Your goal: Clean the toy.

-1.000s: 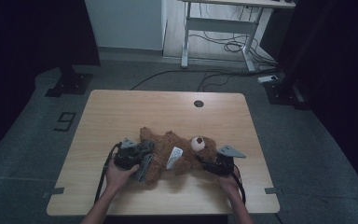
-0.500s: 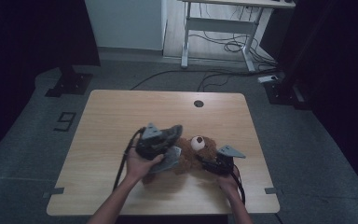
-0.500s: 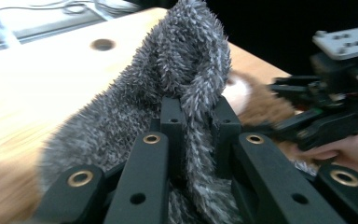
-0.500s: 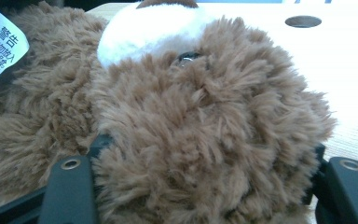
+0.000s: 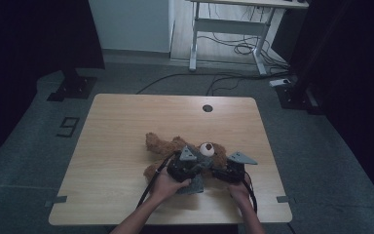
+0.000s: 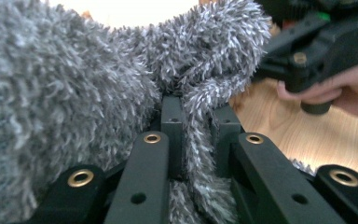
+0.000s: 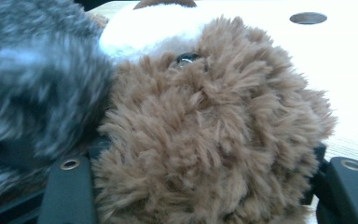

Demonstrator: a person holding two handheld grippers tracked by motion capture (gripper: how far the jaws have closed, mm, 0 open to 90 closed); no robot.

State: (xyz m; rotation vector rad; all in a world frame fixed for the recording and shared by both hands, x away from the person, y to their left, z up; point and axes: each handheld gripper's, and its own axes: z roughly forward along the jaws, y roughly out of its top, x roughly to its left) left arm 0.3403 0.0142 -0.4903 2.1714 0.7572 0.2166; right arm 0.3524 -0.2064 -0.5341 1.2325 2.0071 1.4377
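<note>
Near the table's front edge [image 5: 175, 220], left claw [image 6: 199, 116] pinching grey fleece [image 6: 65, 116], right claw [image 7: 205, 186] clamping teddy bear [image 7: 214, 121] (far half bare).

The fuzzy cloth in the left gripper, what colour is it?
Grey cloth, best in the left gripper view.

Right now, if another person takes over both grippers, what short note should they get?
Left gripper: shut on the grey fuzzy cloth; a fold of it is pinched between its jaws, held over the brown teddy bear near the head.
Right gripper: jaws clamped around the bear's head, holding it down on the wooden table.
Done: cloth picked up and brought to the bear's head, bear steadied.
Left: probably to put the cloth on or around the bear, then release both. Keep the right grip firm while the left one works.
</note>
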